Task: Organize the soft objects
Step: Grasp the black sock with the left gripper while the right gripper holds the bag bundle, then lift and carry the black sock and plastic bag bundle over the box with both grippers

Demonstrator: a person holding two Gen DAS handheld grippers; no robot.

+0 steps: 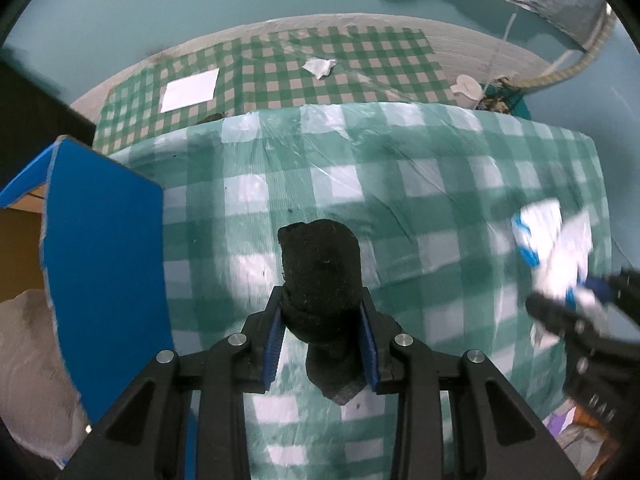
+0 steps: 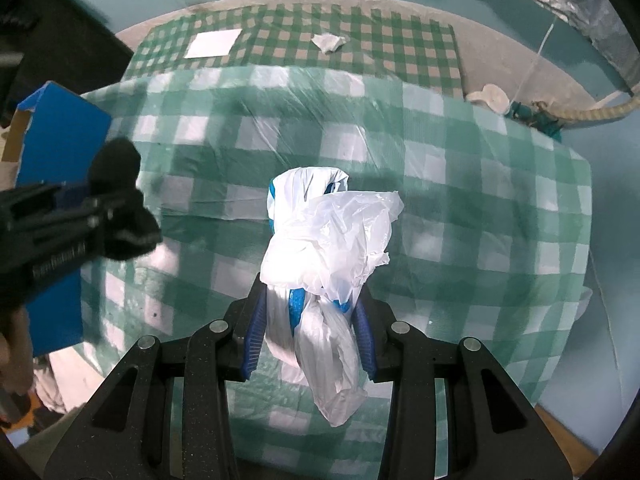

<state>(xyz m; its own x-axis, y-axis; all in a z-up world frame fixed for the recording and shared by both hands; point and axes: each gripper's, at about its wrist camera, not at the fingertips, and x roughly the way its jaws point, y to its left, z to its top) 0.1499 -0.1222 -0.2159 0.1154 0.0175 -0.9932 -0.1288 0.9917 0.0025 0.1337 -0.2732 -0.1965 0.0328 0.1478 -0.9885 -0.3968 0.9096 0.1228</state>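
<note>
Both soft things were already picked up and held above the table [image 1: 460,184], so the step in hand looked like the carry: each item was off the checked cloth and on its way to wherever it belongs. The open blue box [image 1: 104,236] at the left edge of the table seemed the likely place, and a pale cloth-like bundle [image 1: 28,360] lay beside or inside it, though the edge of the left view was too warped to say which.

The left gripper [image 1: 322,336] was closed partway on a black sock [image 1: 320,276], rolled into a thick wad. The blue pads pressed its sides, the bulk stood out ahead of the fingertips, and a short grey-edged end hung behind them. It sat near the box's blue flap, not touching it.

The right gripper [image 2: 310,332] was clamped on a white plastic bag [image 2: 328,248] with blue print, crumpled into a loose bunch. The jaws stood narrow, the bag puffed out in front and a tail drooped below. It hung over the middle of the table, well apart from the box.

The next move probably called for swinging the sock over the box opening and opening the fingers there, then bringing the bag across without letting its loose tail catch on the flap.
</note>
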